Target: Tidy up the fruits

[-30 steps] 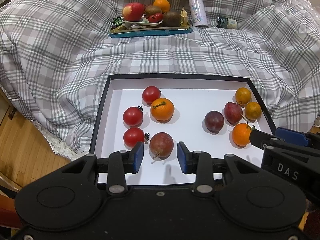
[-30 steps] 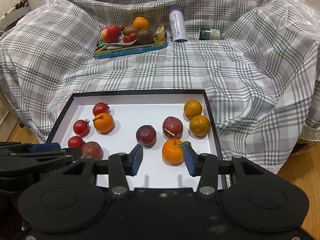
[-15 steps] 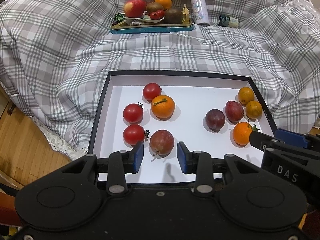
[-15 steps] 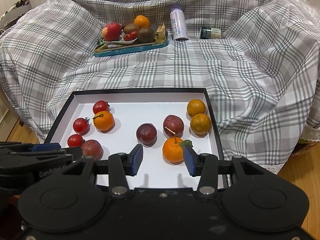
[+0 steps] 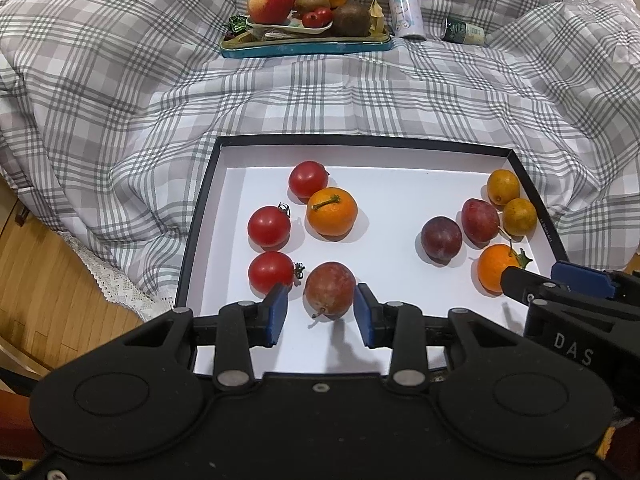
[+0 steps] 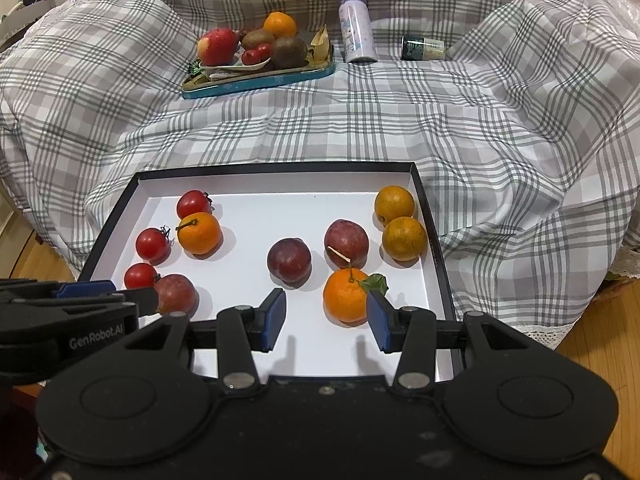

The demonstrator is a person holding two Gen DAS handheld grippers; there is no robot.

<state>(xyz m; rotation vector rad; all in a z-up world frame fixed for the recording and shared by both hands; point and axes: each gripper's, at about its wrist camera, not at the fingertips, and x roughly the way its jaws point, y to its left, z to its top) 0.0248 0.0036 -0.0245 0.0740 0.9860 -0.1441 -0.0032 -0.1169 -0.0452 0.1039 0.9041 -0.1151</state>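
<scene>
- Landmark = white box w/ black rim (image 5: 202,216), sitting on the plaid blanket (image 5: 120,100). All loose fruit lay inside it; none outside.
- Left part of box: three tomatoes, i.e. far tomato (image 5: 308,179), middle tomato (image 5: 269,226), near tomato (image 5: 271,272), roughly in a column by the left wall. Looked like a sorted group.
- Odd ones in that left part: one stemmed orange (image 5: 331,211) touching the far tomato, and a mottled plum (image 5: 329,289) just beside the near tomato. Judged as misplaced.
- Right part of box: two yellowish citrus (image 6: 394,204) (image 6: 404,238) stacked along the right wall, touching; two dark plums (image 6: 289,259) (image 6: 346,237) just left of them; leafy orange (image 6: 345,295) at the near right.
- Left gripper (image 5: 320,314): fingers apart, hovering above the box floor, mottled plum framed between the pads but pads not pressing; nothing grasped.
- Right gripper (image 6: 326,316): fingers apart too, over the near right of the box; leafy orange sat by its right pad. Contact there unclear, seemed unheld.
- Progress, my read: partly done. Tomatoes grouped, yellowish citrus paired. Left to do: mottled plum over to the two dark plums, and the two oranges brought together.
- Blue tray (image 5: 304,46) well beyond the box's far rim held an apple, kiwis etc.; can't tell if it's part of the job. Bottle (image 5: 404,10) and small jar (image 5: 464,32) beside it, prob. irrelevant.
</scene>
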